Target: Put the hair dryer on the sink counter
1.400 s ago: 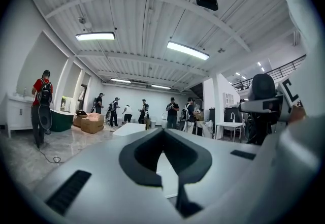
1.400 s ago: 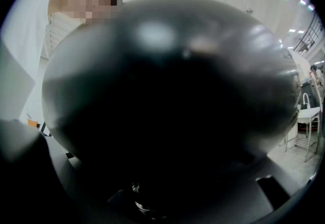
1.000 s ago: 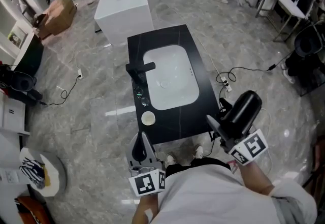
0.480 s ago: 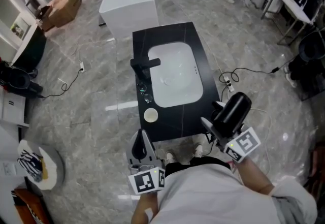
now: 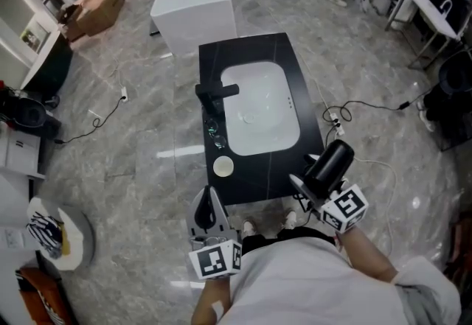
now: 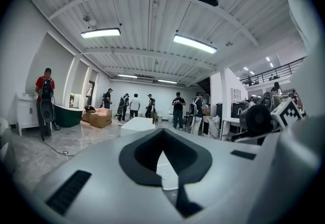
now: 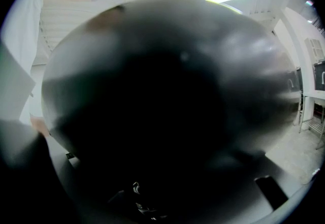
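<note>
Hair dryer (image 5: 333, 160) clamped in right claw (image 5: 305, 183) (grip just tightening) beside sink counter (image 5: 254, 177); left claw (image 5: 209, 207) together.

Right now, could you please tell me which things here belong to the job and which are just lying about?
Job: hair dryer, in the right gripper, whose jaws have just been closing on it; black sink counter.
Lying about: faucet; round dish; cardboard box; idle left gripper.

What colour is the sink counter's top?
Black sink counter, with a white basin set in it; the head view shows it best.
</note>
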The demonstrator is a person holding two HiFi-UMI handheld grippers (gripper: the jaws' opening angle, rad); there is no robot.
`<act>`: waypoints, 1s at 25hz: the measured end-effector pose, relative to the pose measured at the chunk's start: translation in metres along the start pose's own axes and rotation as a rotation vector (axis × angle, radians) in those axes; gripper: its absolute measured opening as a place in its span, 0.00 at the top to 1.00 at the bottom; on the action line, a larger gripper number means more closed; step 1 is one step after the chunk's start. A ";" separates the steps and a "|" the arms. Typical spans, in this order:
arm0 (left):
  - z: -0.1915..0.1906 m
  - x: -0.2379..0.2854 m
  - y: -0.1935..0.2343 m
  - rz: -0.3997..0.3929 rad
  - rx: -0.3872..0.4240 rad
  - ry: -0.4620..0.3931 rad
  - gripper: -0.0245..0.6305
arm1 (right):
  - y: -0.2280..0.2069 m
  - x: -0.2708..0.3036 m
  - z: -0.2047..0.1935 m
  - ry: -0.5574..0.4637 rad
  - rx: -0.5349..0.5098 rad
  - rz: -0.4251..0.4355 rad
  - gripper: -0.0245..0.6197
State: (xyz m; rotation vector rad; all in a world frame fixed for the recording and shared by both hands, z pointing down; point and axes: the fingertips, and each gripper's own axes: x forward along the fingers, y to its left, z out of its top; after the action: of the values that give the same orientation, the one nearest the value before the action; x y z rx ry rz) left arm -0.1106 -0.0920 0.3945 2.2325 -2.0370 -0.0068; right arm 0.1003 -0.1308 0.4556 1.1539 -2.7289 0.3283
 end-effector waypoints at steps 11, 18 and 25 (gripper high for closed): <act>-0.003 -0.003 0.002 0.001 0.001 0.018 0.96 | 0.002 0.008 -0.029 0.074 0.035 0.016 0.58; -0.008 -0.008 0.005 0.002 -0.006 0.032 0.96 | 0.002 0.015 -0.050 0.119 0.063 0.002 0.58; -0.010 -0.012 0.007 0.002 -0.007 0.036 0.96 | -0.002 0.030 -0.083 0.191 0.065 -0.021 0.58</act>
State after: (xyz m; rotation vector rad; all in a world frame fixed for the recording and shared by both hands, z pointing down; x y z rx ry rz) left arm -0.1179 -0.0795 0.4041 2.2099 -2.0176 0.0260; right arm 0.0861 -0.1306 0.5427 1.1045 -2.5559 0.5003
